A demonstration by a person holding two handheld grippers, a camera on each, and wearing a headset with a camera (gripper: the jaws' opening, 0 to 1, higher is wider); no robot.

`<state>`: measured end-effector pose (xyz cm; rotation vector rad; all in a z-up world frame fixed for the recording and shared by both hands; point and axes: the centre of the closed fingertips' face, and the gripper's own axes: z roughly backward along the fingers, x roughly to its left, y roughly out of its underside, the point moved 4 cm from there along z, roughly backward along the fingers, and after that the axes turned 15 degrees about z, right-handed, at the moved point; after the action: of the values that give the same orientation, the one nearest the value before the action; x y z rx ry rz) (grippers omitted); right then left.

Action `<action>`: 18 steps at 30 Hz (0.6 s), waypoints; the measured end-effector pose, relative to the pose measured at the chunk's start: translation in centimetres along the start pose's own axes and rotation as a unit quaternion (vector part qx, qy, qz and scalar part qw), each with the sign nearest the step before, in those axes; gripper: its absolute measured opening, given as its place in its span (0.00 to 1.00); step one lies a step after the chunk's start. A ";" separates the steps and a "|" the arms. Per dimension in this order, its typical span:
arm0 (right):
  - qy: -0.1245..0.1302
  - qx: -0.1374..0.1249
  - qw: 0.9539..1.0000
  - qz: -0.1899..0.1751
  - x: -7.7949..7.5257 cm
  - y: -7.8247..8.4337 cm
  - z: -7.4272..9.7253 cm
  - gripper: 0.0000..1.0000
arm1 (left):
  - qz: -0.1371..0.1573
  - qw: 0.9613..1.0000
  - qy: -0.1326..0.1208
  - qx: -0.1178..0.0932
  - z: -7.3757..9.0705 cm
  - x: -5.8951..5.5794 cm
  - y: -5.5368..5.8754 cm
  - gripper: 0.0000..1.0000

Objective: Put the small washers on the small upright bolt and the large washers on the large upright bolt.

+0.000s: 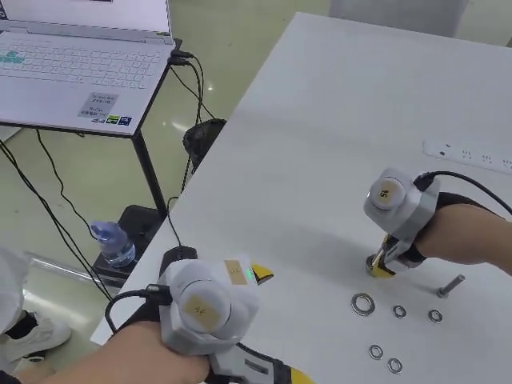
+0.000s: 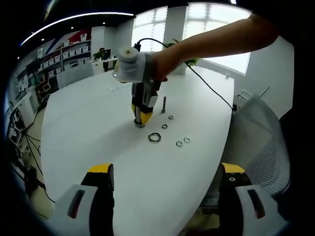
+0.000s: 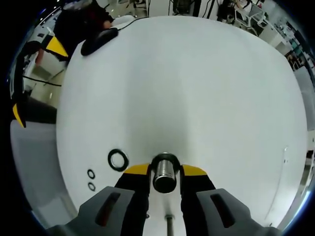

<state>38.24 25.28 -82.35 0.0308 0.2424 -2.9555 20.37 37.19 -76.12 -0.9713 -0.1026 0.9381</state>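
**Right gripper [image 1: 380,266] clamps the large bolt [image 3: 165,174] upright on the white table [image 1: 320,120]**
The large washer [image 1: 362,304] lies flat just beside the bolt, on the side facing the left gripper [image 2: 166,172], which hangs open-jawed and well apart at the table's near edge. Small washers [image 1: 399,311] lie scattered near the small bolt [image 2: 163,104].

Pale grey housings [image 1: 208,308], black fingers tipped yellow [image 2: 101,169], black cables [image 1: 448,174], tan number stickers [image 1: 387,193]

likely an office: laptop [image 1: 76,60], mesh chair [image 2: 256,147], shelving [image 2: 74,54], white table [image 1: 320,160].
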 end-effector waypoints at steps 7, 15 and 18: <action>0.001 -0.006 1.000 0.003 -0.4 0.0 0.1 0.26 | -0.008 1.000 -0.002 -0.003 0.0 -0.2 -0.2 0.89; 0.008 -0.026 1.000 0.011 -0.8 -0.5 1.7 0.29 | -0.005 1.000 -0.005 0.004 0.1 -0.3 -0.1 0.89; 0.011 -0.028 0.999 0.012 -0.7 -0.4 2.4 0.29 | -0.007 1.000 -0.007 0.008 0.2 -0.3 -0.1 0.89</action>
<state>38.83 25.40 -79.92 0.0584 0.3249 -2.9247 20.13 37.07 -75.88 -0.9492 -0.1129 0.9323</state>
